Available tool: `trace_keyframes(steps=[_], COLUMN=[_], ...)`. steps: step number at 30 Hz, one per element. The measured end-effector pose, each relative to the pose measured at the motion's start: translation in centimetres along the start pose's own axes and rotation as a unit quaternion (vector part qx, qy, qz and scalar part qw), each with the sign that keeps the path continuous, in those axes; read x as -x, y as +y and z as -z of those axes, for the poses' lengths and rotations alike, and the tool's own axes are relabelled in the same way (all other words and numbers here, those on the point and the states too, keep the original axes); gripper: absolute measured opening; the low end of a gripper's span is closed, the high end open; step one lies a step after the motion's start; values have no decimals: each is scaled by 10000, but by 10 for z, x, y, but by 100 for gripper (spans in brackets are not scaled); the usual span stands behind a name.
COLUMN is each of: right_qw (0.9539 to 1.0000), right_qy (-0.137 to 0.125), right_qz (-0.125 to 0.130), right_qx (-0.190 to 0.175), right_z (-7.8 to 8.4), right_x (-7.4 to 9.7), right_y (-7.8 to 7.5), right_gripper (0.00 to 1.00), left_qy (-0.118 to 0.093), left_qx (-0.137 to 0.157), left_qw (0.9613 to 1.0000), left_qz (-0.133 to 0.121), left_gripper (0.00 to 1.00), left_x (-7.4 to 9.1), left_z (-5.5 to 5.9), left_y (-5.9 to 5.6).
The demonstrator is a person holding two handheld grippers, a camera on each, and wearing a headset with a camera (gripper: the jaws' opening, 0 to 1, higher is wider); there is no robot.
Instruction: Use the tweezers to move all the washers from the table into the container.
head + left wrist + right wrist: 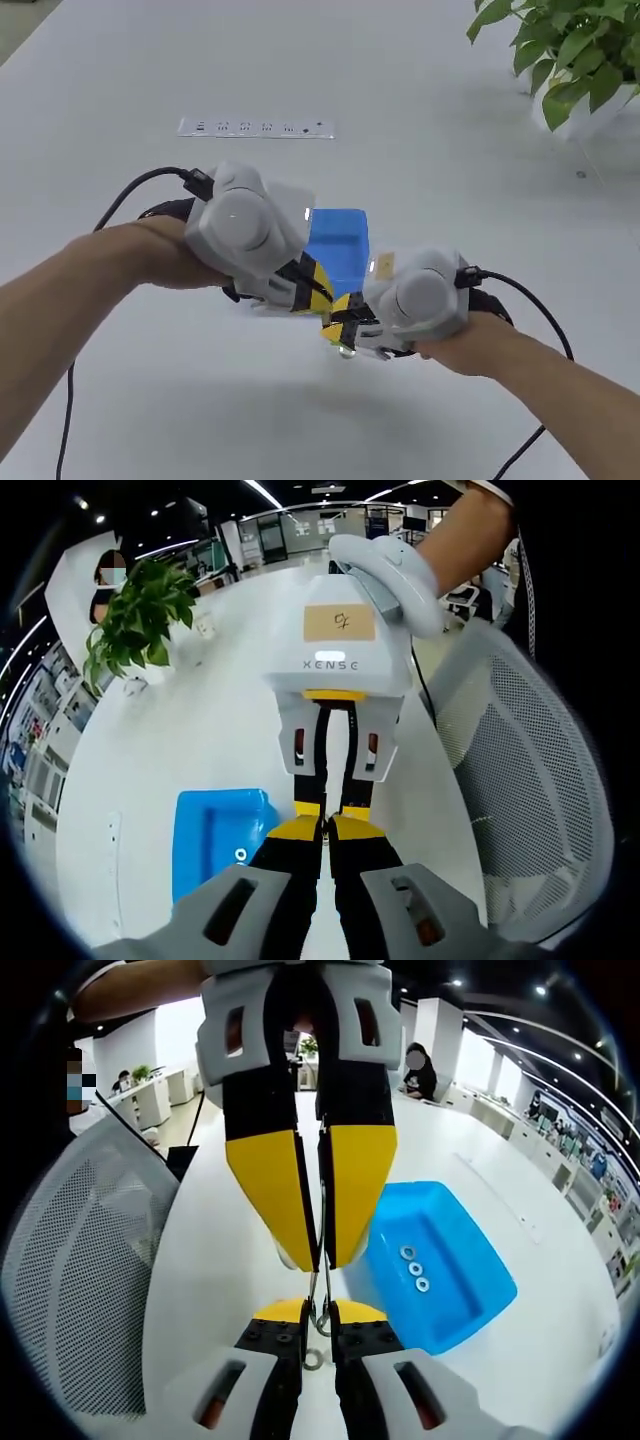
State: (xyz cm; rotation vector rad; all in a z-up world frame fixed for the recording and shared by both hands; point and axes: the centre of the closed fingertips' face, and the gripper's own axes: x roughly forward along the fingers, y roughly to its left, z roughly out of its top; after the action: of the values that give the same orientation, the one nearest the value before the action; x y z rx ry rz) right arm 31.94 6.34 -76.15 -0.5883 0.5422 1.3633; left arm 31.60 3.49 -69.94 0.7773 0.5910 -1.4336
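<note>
My left tool [322, 1258] is closed flat on the tweezers [320, 1285]. My right tool [320, 1312] is pinched around their lower end. The two tools meet tip to tip just beside the container [470, 1305]. One washer [313, 1361] lies on the bench [220, 1260] right under the tweezer tips, though I cannot tell whether they touch it. Three more washers [415, 1268] lie in the container.

I judge the step in hand to be picking up that one washer. I should hold the left tool steady as the anchor and lower the tips until they straddle the ring's edge, one leg through the hole. Then I squeeze gently with the right tool, because too much force could flick the thin ring away. I lift straight up, cross the near rim, and ease the squeeze only once the tips are low over the container floor.
</note>
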Motion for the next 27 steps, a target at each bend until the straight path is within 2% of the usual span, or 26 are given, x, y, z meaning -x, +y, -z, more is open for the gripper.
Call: trace_keyframes(steps=[27], right_qw=[9994], right_qy=[-59], right_qz=[149], right_qx=[291], right_z=[-31], right_x=[20], right_y=[-20], right_gripper=[10], left_qy=[-25], left_qx=[-192], left_qw=[9995], left_qz=[-229], left_gripper=[6], left_x=[30], left_z=[-20], left_y=[17])
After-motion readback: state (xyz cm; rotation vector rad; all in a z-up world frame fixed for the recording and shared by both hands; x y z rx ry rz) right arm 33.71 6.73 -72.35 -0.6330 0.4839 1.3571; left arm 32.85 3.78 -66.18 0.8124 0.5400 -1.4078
